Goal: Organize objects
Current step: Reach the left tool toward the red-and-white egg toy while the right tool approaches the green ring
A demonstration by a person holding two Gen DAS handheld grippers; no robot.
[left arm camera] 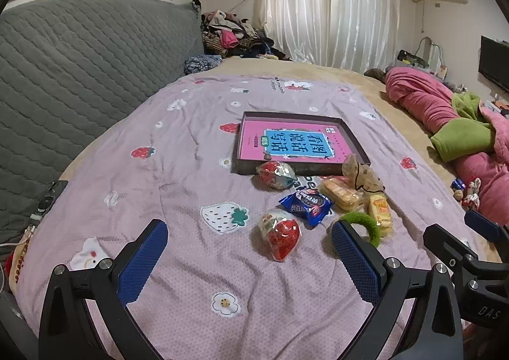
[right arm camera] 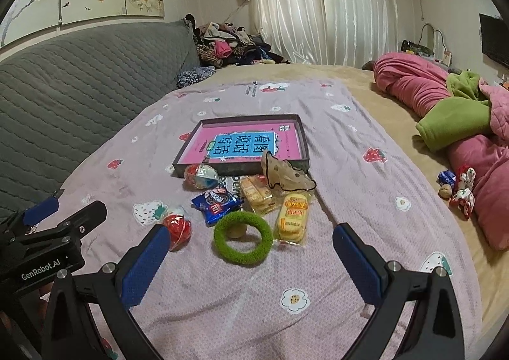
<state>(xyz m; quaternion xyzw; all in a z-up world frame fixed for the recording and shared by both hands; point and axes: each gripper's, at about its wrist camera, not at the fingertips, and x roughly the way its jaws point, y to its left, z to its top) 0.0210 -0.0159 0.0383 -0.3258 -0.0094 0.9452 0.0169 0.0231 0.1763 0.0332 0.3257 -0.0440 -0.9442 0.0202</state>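
Both my claws, left (left arm camera: 249,251) and right (right arm camera: 251,256), hang spread wide and empty over the lilac strawberry-print bedspread (right arm camera: 366,143). I'd drop onto the fuzzy green ring (right arm camera: 243,239) first, pinching its rim. Beyond: two red-foil sweets (right arm camera: 178,228), one blue biscuit packet (right arm camera: 216,202), two yellow cake packs (right arm camera: 292,216), one shallow dark box (right arm camera: 178,165).
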